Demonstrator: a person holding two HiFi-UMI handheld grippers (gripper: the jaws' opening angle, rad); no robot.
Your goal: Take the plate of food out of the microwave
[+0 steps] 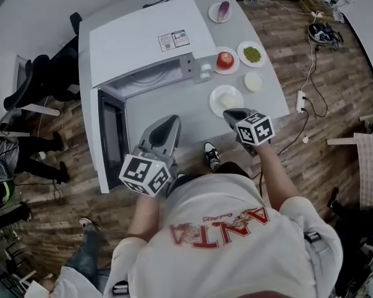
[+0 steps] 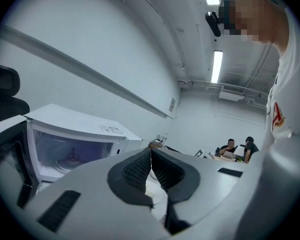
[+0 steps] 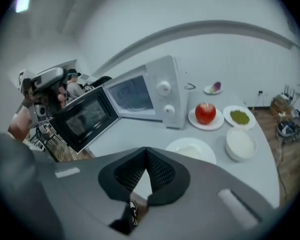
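Left gripper (image 2: 151,151): jaws pressed together at the tips, nothing between them. It hangs over the grey table (image 1: 168,104) in front of the open white microwave oven (image 1: 143,39).

Right gripper (image 3: 146,149): jaws also together and empty, pointing at the round white plate with a pale lump of food (image 3: 190,149).

That plate sits on the table, outside the oven, just right of its front and near the right gripper. Neither gripper touches it.

The black-windowed microwave door (image 1: 112,135) is swung fully open to the left. The cavity shows only the glass turntable (image 2: 70,160), with no dish on it.

Further back on the table, all untouched:
- a white plate with a red apple (image 1: 225,60)
- a white plate with green bits (image 1: 252,54)
- a small white bowl (image 1: 253,81)
- a white plate with a purple item (image 1: 221,11)

Progress: the removal looks done. The plate is out and set down, and both grippers are off it. Nothing of the stated task seems left. The door is still open, but the task doesn't ask to shut it.
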